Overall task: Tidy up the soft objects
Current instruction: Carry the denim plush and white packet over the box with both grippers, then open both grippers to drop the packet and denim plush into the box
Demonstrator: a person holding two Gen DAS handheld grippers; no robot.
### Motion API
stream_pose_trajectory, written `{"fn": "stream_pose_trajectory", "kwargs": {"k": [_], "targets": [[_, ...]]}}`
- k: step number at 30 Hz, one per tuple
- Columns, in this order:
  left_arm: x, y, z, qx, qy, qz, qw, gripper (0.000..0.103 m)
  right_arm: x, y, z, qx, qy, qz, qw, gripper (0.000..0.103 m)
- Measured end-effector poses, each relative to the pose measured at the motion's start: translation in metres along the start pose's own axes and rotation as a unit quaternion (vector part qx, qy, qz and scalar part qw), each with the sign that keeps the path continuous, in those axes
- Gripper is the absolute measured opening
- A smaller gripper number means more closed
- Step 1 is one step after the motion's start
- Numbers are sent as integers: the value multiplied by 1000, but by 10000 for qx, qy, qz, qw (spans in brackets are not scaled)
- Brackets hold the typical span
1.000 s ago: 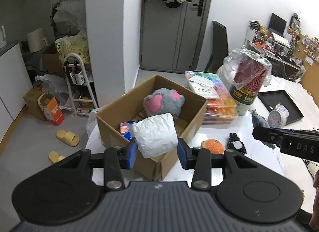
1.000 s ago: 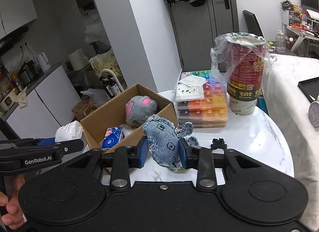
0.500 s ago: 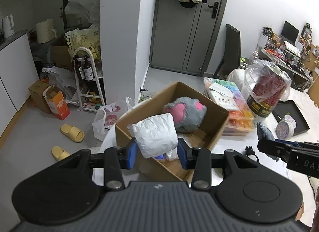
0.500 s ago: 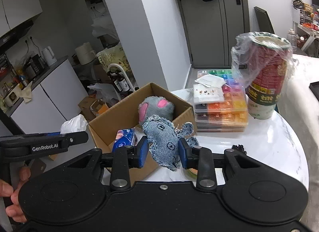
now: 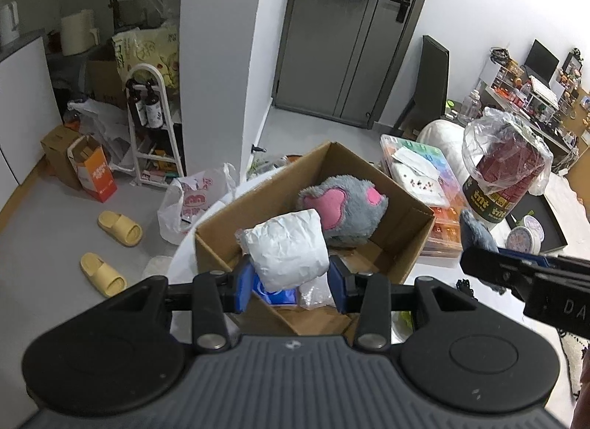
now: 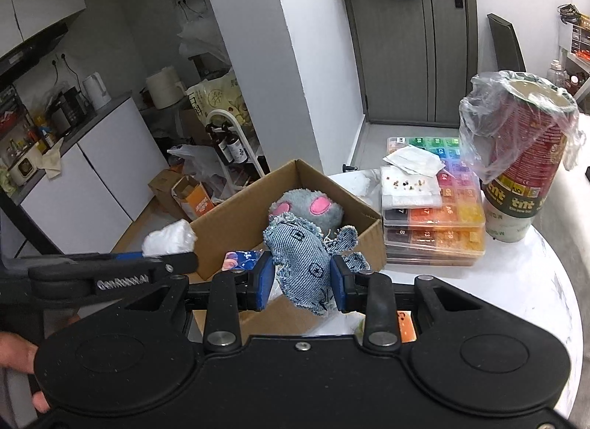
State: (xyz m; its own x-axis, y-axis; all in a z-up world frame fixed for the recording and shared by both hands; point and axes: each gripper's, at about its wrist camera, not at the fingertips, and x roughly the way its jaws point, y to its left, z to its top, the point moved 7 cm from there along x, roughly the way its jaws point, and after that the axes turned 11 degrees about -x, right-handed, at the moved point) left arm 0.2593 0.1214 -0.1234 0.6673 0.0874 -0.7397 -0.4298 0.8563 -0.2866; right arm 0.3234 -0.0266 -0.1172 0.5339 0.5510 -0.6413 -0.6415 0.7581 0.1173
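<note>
One denim toy (image 6: 302,263) hangs upright, jaws clamping.

Left gripper (image 5: 291,283): blue pads pressed against a white bundle (image 5: 285,248), jaws part-way closed, held level; right gripper (image 6: 302,283): pads clamped on a denim toy (image 6: 306,255), likewise level; the left gripper sits to the right gripper's left, the two apart; bare fingers (image 6: 16,355) at the right wrist view's lower left edge.

Bead organizer (image 6: 435,222); wrapped cups (image 6: 523,156)
</note>
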Motion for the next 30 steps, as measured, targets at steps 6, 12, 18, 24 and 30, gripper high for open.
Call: {"fn": "stream_pose_trajectory", "kwargs": {"k": [6, 12, 18, 24, 30], "targets": [[14, -9, -8, 33, 218, -91, 9997, 42, 8, -2, 6, -14, 51, -18, 10000, 32], [21, -12, -16, 19, 443, -169, 9989, 45, 17, -2, 11, -17, 69, 4, 10000, 32], [15, -6, -13, -79, 378, -204, 9990, 56, 26, 1, 20, -15, 52, 75, 10000, 32], [9, 8, -3, -280, 234, -72, 9993, 57, 35, 1, 26, -9, 80, 108, 9999, 32], [2, 17, 2, -376, 155, -9, 9992, 57, 44, 1, 35, 85, 49, 90, 9999, 32]]}}
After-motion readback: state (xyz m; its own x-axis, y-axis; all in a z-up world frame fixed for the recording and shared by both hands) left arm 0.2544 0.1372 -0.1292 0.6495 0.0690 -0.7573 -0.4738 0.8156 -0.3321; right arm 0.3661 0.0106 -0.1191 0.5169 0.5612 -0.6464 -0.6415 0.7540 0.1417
